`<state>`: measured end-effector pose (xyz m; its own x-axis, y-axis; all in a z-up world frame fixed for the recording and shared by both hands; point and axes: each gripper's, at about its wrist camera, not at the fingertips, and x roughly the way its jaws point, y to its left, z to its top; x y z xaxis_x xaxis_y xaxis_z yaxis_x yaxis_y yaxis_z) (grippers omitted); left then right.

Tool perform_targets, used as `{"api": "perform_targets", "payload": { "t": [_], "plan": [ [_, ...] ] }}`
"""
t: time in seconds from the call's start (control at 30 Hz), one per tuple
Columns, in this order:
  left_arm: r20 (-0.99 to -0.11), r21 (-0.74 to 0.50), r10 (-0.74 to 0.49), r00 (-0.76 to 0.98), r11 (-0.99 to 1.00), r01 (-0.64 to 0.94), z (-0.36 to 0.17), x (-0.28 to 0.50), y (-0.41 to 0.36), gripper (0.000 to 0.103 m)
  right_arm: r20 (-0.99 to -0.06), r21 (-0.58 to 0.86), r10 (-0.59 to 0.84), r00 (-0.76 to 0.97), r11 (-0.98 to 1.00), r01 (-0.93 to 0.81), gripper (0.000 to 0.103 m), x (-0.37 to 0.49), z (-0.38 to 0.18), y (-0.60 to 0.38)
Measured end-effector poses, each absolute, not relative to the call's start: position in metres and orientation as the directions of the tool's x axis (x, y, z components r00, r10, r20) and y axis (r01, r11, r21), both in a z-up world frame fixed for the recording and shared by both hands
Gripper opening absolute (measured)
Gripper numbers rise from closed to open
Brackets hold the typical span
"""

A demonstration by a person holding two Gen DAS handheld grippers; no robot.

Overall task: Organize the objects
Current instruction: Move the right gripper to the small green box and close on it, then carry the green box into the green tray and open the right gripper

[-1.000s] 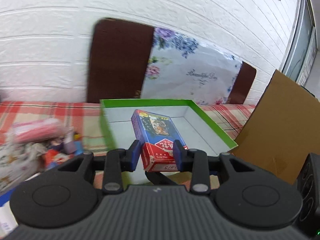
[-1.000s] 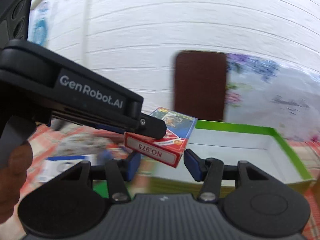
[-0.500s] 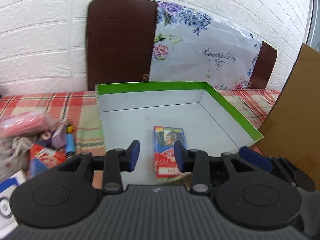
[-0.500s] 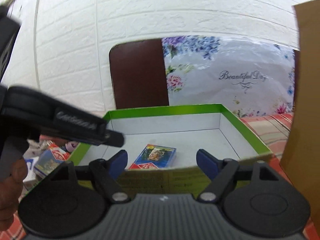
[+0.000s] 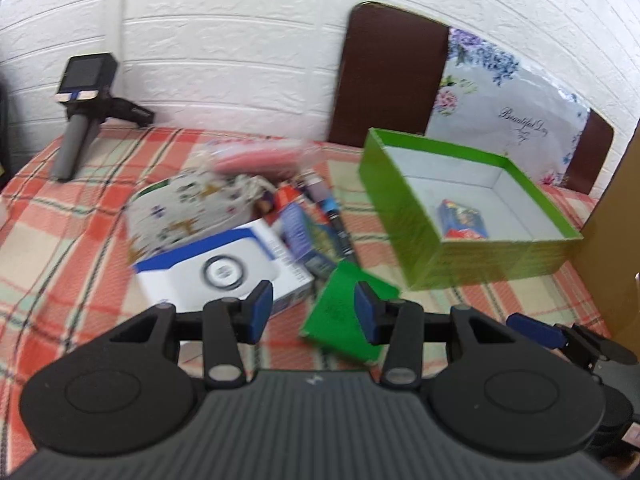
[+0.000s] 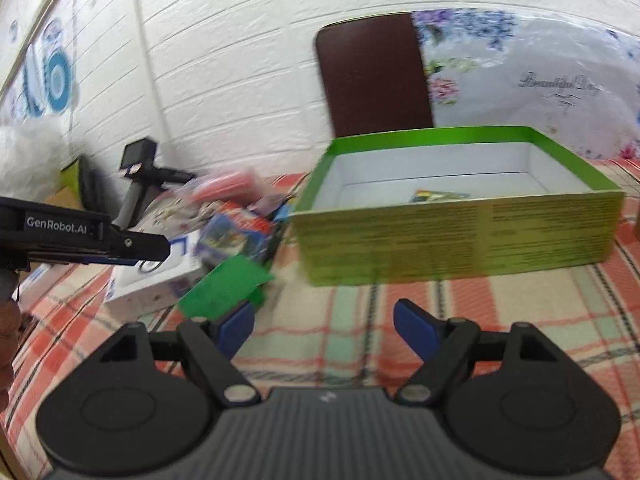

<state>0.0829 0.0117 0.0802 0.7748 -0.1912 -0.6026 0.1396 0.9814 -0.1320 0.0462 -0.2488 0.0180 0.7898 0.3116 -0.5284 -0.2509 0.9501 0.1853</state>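
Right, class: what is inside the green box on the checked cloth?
Inside the green box, one blue-and-red card pack lies flat on the white floor. From the right wrist view its near wall hides most of the floor, so only the pack's top edge shows.

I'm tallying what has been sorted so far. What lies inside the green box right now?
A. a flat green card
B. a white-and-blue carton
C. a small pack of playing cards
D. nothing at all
C: a small pack of playing cards lies on the white floor of the green box; the other items are still out on the plaid cloth.
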Motion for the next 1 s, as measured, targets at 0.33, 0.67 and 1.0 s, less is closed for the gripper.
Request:
{"api": "perform_targets", "payload": {
  "t": [0.33,0.67,1.0],
  "plan": [
    [-0.628,-0.208,-0.203,0.752,0.974,0.089,0.062,0.062,0.061,0.053,-0.598,0.053,0.349,0.721,0.915,-0.399,0.089,0.068,0.007,-0.177],
    [-0.616,-0.304,-0.27,0.74,0.948,0.093,0.058,0.059,0.09,0.054,-0.654,-0.05,0.338,0.677,0.874,-0.484,0.067,0.113,-0.009,-0.145],
    [-0.653,-0.365,-0.405,0.64,0.909,0.202,0.05,0.059,0.054,0.054,-0.627,-0.078,0.352,0.695,0.859,-0.505,0.103,0.022,-0.011,-0.154]
  ]
}}
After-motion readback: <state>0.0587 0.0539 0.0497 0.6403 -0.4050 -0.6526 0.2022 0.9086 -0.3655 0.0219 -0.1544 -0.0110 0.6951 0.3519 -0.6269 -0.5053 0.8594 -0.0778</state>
